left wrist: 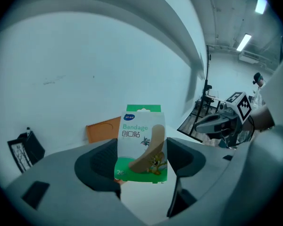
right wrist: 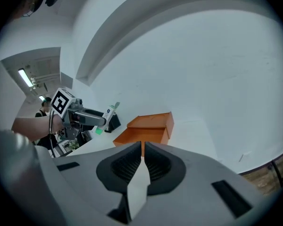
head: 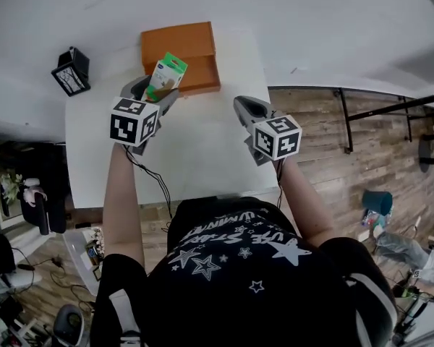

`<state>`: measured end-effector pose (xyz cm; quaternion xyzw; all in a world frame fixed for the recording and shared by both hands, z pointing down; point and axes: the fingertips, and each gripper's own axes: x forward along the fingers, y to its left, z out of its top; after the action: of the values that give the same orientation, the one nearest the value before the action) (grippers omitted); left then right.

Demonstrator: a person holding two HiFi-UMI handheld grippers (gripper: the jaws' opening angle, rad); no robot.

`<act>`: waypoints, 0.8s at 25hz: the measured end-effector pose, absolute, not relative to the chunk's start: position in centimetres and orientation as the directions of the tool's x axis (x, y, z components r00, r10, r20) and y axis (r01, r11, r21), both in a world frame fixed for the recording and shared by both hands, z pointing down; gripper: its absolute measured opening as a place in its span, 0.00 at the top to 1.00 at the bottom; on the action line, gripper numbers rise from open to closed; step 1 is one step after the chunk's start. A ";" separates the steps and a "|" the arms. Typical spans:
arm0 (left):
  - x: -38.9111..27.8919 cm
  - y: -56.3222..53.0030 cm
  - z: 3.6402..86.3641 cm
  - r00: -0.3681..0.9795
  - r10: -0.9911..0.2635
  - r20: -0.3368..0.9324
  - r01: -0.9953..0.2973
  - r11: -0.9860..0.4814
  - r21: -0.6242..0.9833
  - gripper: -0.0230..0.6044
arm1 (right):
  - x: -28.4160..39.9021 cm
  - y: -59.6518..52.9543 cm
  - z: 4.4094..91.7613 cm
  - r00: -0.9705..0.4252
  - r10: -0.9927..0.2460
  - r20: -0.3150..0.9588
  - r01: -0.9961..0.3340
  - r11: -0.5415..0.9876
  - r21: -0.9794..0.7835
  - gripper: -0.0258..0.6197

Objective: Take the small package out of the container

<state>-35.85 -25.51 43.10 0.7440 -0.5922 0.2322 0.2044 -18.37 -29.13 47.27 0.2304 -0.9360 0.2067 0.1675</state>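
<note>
The white table [head: 195, 150] in front of you takes up most of the head view. The open orange cardboard box [head: 181, 53] sits at its far edge, a little left of centre.

Your left gripper [head: 158, 92] is just on the near side of that box. Its jaws are clamped on the lower part of the small green-and-white bandage package [head: 166, 74]. In the left gripper view [left wrist: 141, 160] the package [left wrist: 141, 142] stands upright between the two dark pads, its printed face toward the camera, with the orange box [left wrist: 103, 128] behind it to the left. From the right gripper view the package [right wrist: 112, 111] is in the air to the left of the box [right wrist: 148, 128], apart from it and above the tabletop.

Your right gripper [head: 244, 105] hovers over bare table to the right of the box, holding nothing, its jaws [right wrist: 142, 149] pressed together.

A small black stand with a pale front [head: 71, 71] rests near the table's far left corner, well apart from the box.
</note>
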 end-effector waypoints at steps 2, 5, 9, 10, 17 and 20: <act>-35.6 -23.6 43.1 0.158 -0.801 0.578 -0.986 -0.162 0.045 0.40 | -18.3 -28.2 47.2 -0.852 -0.330 0.406 -0.469 0.826 -0.313 0.88; -34.7 -20.7 42.9 0.130 -0.823 0.553 -0.991 -0.092 0.096 0.40 | -18.1 -26.7 47.2 -0.869 -0.286 0.403 -0.425 0.849 -0.313 0.88; -33.3 -16.3 42.3 0.095 -0.856 0.509 -0.988 -0.018 0.156 0.40 | -17.7 -24.1 47.0 -0.888 -0.244 0.390 -0.378 0.870 -0.316 0.88; -33.0 -15.1 42.4 0.086 -0.860 0.504 -0.987 -0.004 0.162 0.40 | -17.6 -23.3 47.1 -0.892 -0.233 0.388 -0.366 0.876 -0.315 0.88; -30.0 -8.7 43.7 0.015 -0.870 0.492 -0.981 0.084 0.177 0.40 | -15.8 -18.9 47.9 -0.907 -0.163 0.388 -0.293 0.906 -0.305 0.88; -28.2 -5.9 43.9 -0.015 -0.872 0.490 -0.978 0.116 0.176 0.40 | -14.4 -16.7 47.9 -0.913 -0.138 0.384 -0.266 0.915 -0.302 0.88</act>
<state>-28.24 -5.85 43.93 0.6563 -0.7044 0.1063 0.2484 -14.35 -16.69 47.91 0.1049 -0.9619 0.1769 0.1803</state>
